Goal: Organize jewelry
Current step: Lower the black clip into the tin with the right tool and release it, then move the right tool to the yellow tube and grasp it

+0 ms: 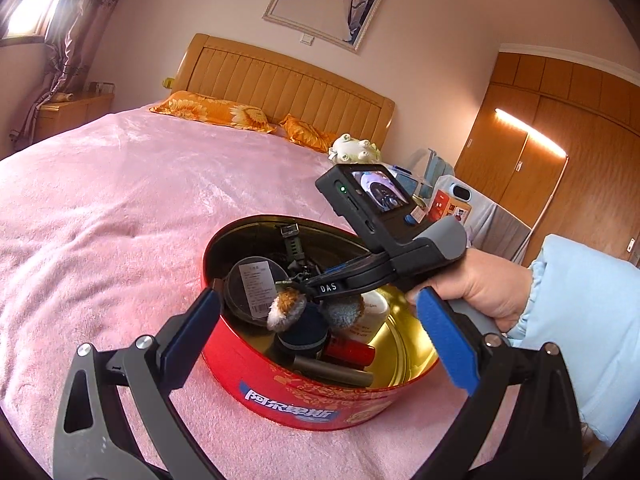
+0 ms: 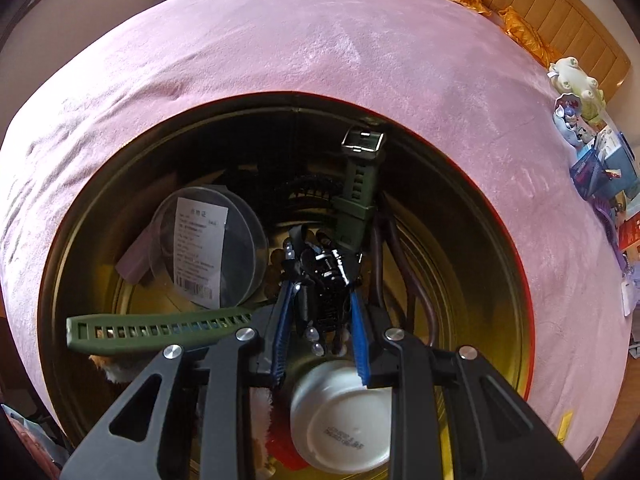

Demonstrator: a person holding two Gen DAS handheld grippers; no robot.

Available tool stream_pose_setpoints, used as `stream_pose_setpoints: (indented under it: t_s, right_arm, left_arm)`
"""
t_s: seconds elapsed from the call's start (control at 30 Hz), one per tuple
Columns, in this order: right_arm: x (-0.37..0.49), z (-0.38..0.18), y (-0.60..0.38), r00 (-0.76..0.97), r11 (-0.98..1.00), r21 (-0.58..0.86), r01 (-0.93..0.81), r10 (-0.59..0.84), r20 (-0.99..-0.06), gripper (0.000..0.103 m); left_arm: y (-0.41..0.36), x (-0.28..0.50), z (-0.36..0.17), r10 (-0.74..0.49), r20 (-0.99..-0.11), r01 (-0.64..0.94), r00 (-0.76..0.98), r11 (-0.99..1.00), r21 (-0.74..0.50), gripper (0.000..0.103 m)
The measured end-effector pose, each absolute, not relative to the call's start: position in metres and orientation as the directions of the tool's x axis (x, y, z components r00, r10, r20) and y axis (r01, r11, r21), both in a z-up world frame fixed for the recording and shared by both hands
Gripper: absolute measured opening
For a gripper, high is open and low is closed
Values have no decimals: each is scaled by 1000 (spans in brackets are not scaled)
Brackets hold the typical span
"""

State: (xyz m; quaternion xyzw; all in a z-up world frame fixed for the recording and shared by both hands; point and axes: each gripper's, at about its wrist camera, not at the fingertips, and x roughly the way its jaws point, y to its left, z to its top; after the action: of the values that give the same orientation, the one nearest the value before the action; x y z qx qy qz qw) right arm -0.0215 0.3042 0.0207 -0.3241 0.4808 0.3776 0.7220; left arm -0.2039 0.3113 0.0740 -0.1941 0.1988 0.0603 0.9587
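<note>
**Watch held inside the tin, sorting well advanced**

Right gripper (image 2: 320, 312) jaws are closed narrowly on the green-strapped watch (image 2: 352, 200) inside the red tin (image 1: 304, 400) on the bed (image 1: 100, 200). Left gripper (image 1: 320, 340) jaws are held wide, empty. Release is judged to remain.

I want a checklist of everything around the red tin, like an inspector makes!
Surface: pink blanket on the bed.
Job's things: open red tin; green watch with its body pinched between blue pads; round clear case with label.
Clutter: fluffy pompoms, white jar, red tube.
Grippers: right gripper shut on the watch inside the tin; left gripper open, straddling the tin.
Cables: nothing seen.
Surroundings: wooden headboard, orange pillows, framed photo, wardrobe.
</note>
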Motion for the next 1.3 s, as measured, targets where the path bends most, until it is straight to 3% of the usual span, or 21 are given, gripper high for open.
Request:
stream_pose_setpoints:
  t_s: [0.1,0.17,0.23,0.33,0.5,0.77,1.3]
  right_arm:
    - [-21,22,302,266,507,-115,-854,236,-934,38]
    - [-21,28,298,283,512,-120,-851,253,-925,57]
    - [-24,38,290,304,513,-119,-850,294,-906,66]
    - [-31,59,265,351,523,-112,-845,383,-855,94]
    - [-44,87,203,357,541,-25,-841,519,-777,97]
    - [-55,96,85,403,635,102,-766,597,-693,98]
    - [-41,46,-102,585,816,139,-561,510,-631,99]
  left_arm:
    - [311,-202,73,40,-413,-199,910,915,-350,96]
    - [309,-201,74,39,-416,-199,908,916,-348,96]
    - [305,-201,76,43,-420,-199,906,922,-333,96]
    - [298,-200,81,43,-420,-188,906,932,-310,96]
    - [281,-195,90,41,-424,-174,905,944,-281,96]
    - [233,-172,97,6,-473,-117,881,972,-206,96]
    - [102,-107,73,-119,-604,74,788,992,-98,96]
